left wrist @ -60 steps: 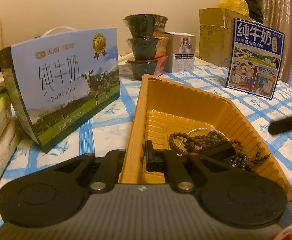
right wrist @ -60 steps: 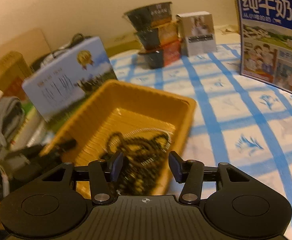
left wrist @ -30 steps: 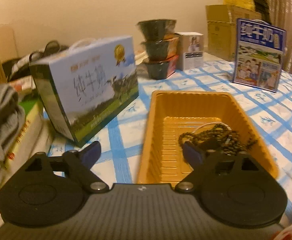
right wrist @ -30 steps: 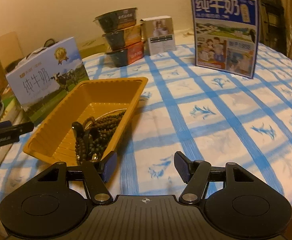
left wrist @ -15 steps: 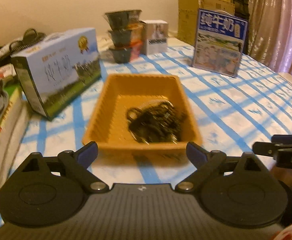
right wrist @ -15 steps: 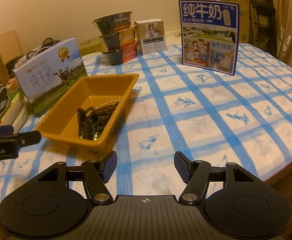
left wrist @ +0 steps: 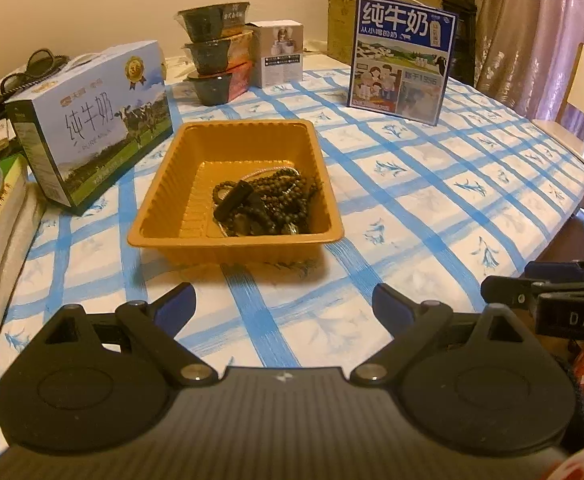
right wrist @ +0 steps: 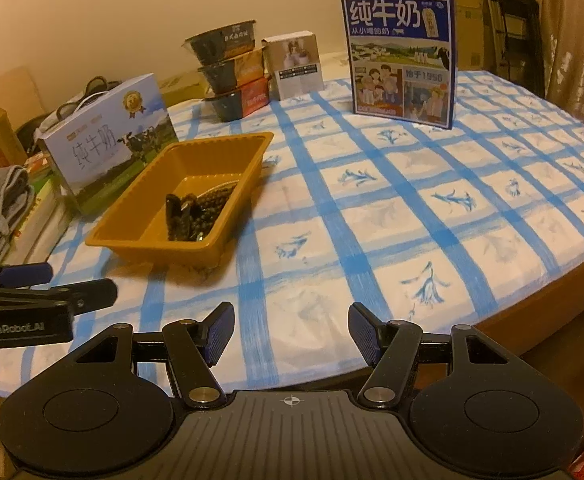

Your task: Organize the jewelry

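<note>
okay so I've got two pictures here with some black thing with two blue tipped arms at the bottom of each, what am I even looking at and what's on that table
Those black shapes are hand-held grippers, not a robot: a person holds one in each hand, and a wide-angle camera on each looks forward along its two fingers. One picture is from the left gripper, the other from the right gripper. Both are open and hold nothing, hovering near the table's front edge. Each also shows at the side of the other's picture.

On the blue-and-white checked tablecloth sits an orange plastic tray. Inside it lies a tangle of dark beaded strings, the jewelry, with a thin pale chain partly hidden among them.

Around it stand a light blue milk carton box with a cow picture, a dark blue milk box, three stacked dark food bowls and a small white box.
</note>
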`<action>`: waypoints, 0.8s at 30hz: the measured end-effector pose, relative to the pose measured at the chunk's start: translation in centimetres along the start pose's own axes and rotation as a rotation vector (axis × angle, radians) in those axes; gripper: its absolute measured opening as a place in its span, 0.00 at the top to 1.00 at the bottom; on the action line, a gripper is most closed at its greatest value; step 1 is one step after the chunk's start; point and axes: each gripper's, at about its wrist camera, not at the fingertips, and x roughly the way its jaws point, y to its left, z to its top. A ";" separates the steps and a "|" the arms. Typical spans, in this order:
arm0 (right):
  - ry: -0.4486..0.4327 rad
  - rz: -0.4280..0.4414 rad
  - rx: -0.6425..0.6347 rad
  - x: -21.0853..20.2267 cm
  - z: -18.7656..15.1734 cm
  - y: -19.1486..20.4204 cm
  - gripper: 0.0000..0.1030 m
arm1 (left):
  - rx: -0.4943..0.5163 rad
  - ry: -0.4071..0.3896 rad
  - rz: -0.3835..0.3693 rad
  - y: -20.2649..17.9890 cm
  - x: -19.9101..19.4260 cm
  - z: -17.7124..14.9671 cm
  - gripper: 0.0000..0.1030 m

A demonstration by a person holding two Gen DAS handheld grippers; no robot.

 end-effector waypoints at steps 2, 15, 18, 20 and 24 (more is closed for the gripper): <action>0.004 0.003 0.002 -0.2 -0.3 0.0 0.39 | 0.002 0.006 -0.006 -0.2 0.2 -0.1 0.08; 0.016 0.005 0.035 0.3 -0.2 -0.3 0.39 | 0.019 0.015 -0.030 -1.0 0.8 -0.1 0.08; 0.018 0.005 0.036 0.4 -0.2 -0.3 0.39 | 0.020 0.016 -0.031 -1.0 0.8 0.0 0.08; 0.016 0.005 0.038 0.4 -0.2 -0.3 0.39 | 0.021 0.016 -0.032 -1.1 0.8 0.0 0.08; 0.013 0.002 0.042 0.5 -0.2 -0.3 0.39 | 0.025 0.016 -0.036 -1.2 0.9 0.3 0.08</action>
